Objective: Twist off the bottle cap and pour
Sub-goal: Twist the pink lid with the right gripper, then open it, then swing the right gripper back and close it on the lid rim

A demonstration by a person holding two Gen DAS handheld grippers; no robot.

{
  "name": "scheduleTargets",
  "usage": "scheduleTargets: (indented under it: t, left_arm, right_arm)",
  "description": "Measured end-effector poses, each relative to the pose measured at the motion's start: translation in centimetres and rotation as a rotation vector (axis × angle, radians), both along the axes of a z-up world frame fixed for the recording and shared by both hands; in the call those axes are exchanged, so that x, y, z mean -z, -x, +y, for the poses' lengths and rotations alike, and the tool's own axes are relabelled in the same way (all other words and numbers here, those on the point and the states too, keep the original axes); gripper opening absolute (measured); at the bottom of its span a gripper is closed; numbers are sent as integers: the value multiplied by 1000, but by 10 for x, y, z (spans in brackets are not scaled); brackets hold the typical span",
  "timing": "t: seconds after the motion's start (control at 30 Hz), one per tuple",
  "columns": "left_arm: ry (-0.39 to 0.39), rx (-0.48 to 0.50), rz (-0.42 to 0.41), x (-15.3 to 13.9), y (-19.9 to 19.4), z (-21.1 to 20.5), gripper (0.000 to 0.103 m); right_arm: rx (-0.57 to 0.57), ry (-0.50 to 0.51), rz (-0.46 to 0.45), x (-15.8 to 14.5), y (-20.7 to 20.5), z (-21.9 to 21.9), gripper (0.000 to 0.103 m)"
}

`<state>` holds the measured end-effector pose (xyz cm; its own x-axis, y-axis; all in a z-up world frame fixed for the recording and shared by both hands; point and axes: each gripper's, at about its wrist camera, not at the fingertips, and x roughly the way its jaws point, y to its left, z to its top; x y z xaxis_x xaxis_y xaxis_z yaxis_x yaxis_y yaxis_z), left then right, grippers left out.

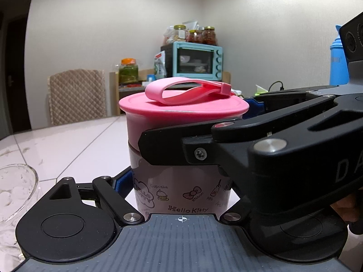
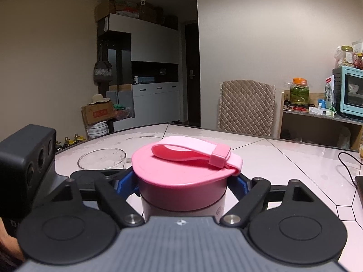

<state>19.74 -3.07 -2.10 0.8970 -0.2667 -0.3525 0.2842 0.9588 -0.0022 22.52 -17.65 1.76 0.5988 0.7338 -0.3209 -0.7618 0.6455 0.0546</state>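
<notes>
The bottle (image 1: 181, 190) is standing upright on the worktop (image 2: 283, 158) with the left tool (image 1: 181, 185) pinching its body and the right tool (image 2: 183, 185) pinching its pink cap (image 2: 181, 174) (a glass bowl (image 2: 102, 161) is sitting nearby).

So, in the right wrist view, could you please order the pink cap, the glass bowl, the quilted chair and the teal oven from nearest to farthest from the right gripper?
1. Pink cap: between the right gripper fingers.
2. Glass bowl: just beyond, to the left on the table.
3. Quilted chair: at the table's far edge, right of centre.
4. Teal oven: on the shelf, far right.
</notes>
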Motion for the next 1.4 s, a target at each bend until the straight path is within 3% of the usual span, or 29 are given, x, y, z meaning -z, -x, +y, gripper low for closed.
scheduleTargets:
  t: [0.37, 1.07, 1.27, 1.4]
  left_arm:
    - [2, 1, 1, 0, -1, 0, 90]
    - [3, 1, 2, 0, -3, 5, 90]
    - [4, 2, 2, 1, -2, 8, 90]
    - [5, 1, 2, 1, 1, 8, 90]
  right_arm:
    - [-145, 3, 1, -1, -20, -11, 85]
    - [-731, -33, 11, -5, -100, -34, 85]
    - [-734, -35, 12, -6, -97, -37, 85]
    - [-660, -45, 37, -4, -92, -41, 99]
